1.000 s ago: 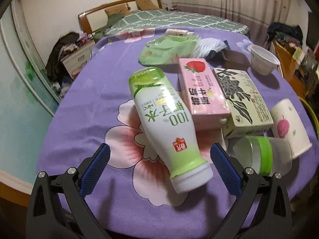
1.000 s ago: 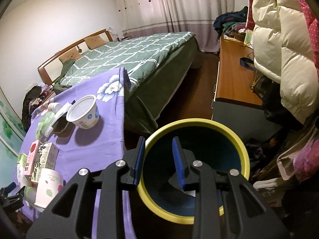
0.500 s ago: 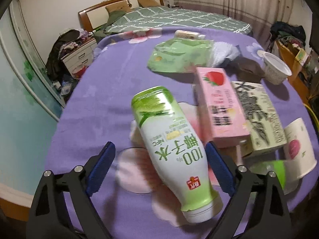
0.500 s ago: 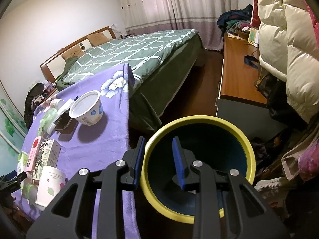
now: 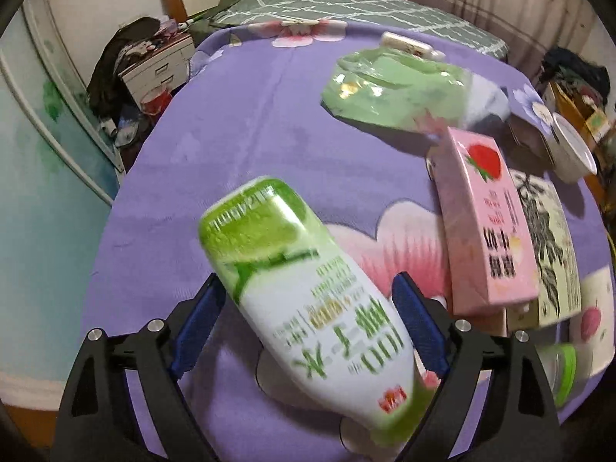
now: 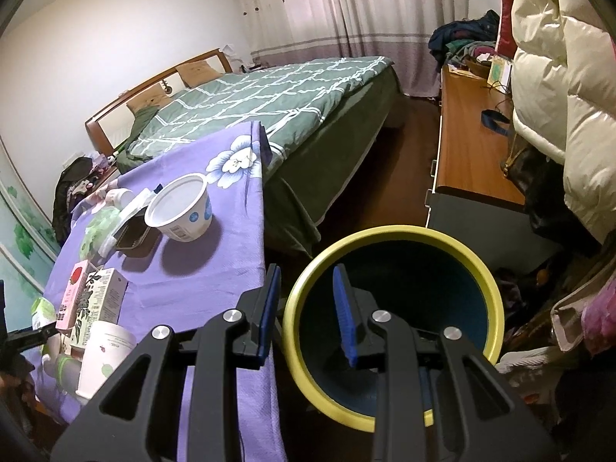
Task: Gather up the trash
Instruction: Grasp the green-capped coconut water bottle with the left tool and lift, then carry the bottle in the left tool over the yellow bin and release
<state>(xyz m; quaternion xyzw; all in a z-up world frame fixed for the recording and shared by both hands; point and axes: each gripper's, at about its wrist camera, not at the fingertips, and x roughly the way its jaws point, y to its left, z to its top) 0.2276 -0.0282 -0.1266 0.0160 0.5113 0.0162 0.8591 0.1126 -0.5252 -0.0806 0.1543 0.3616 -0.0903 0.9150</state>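
Your left view looks close across the desk [image 5: 238, 146] toward the bed [image 5: 346, 7]. Your right view looks down its side edge. Both share the pink carton [image 5: 485, 223].

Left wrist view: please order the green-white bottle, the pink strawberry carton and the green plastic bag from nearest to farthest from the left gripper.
1. Green-white bottle, between the left gripper fingers.
2. Pink strawberry carton, to the right.
3. Green plastic bag, far, upper right.

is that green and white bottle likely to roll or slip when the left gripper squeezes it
The bottle lies on its side and looks round, so it may well roll on the cloth if nudged. Its glossy wrap looks slick, and the body tapers, so it could slide between the fingers of the left gripper. It's probably light if empty, which I can't tell.
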